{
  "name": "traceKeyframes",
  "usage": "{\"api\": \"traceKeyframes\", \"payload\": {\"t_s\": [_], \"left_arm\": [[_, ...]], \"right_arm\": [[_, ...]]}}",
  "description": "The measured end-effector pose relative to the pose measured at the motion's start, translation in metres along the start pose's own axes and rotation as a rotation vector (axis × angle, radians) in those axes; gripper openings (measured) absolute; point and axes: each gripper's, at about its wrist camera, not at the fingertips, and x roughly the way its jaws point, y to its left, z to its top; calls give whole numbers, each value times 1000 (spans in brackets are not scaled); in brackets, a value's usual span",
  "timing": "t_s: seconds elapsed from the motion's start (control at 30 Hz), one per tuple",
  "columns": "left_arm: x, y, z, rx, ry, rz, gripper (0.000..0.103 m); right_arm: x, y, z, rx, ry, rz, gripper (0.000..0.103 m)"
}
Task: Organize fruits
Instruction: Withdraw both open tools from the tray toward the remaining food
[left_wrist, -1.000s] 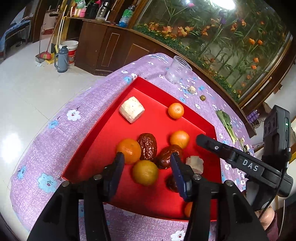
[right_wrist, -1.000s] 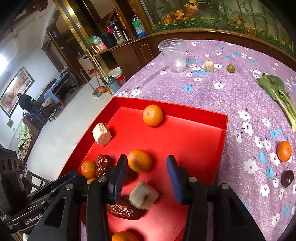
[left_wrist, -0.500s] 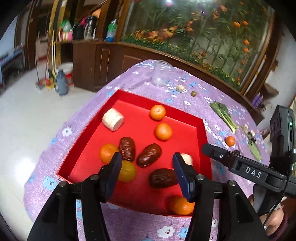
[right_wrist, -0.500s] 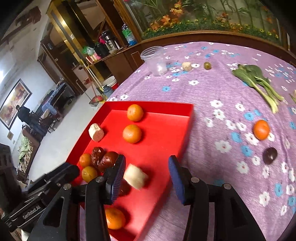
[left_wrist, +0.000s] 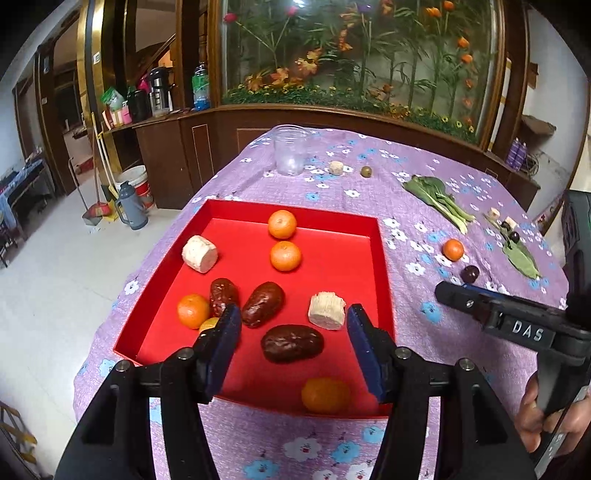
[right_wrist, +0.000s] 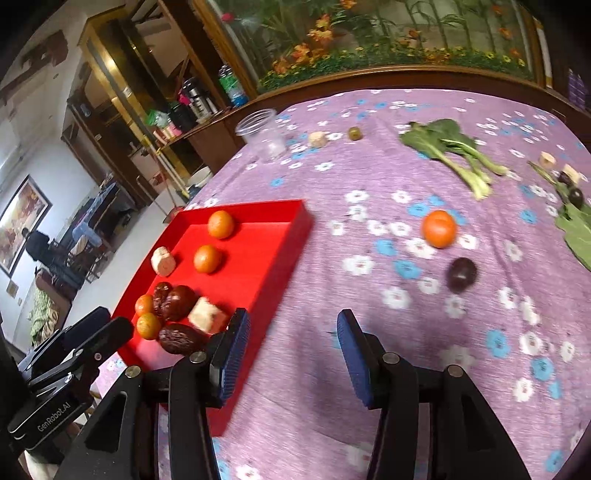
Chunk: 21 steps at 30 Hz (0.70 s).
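Note:
A red tray (left_wrist: 380, 258) on the purple flowered cloth holds several oranges (left_wrist: 285, 255), three dark dates (left_wrist: 291, 343) and two pale chunks (left_wrist: 327, 310). My left gripper (left_wrist: 293, 325) hovers over the tray's near end. Its jaws are opening, and they press on nothing, though a date shows in the gap below. My right gripper (right_wrist: 291, 328) stands open over bare cloth just right of the tray (right_wrist: 295, 236), with nothing between its fingers. An orange (right_wrist: 439, 228) and a dark round fruit (right_wrist: 461, 275) lie loose on the cloth, ahead and to the right.
A clear plastic jar (left_wrist: 290, 155), a pale chunk (left_wrist: 336, 168) and a small green fruit (left_wrist: 366, 171) sit at the far end. Leafy greens (left_wrist: 439, 199) and a leaf with small pieces (left_wrist: 521, 254) lie to the right. The table drops to the floor on the left.
Both grippers pulled back from the fruit and widened. The left view rolled level. The right one swung right, from over the tray to over the cloth.

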Motion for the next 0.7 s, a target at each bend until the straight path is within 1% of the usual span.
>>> {"api": "traceKeyframes", "payload": {"t_s": [0.07,0.47,0.57,0.67,0.7], "left_arm": [[0,-7,0,18,4,7,62],[8,-46,-2,126,44,38,63],[13,-53,3,141,56,17,63],[19,-58,11,128,71,-35,63],[23,-59,14,118,84,-65,63]], "right_arm": [[-4,-9,0,16,-7,-4,56],[-21,-59,-8,74,-15,-44,56],[-27,-74,-9,85,-20,-65,56],[-33,-93,-6,96,-28,-93,56],[-35,-98,-5,100,-30,-103,56]]}}
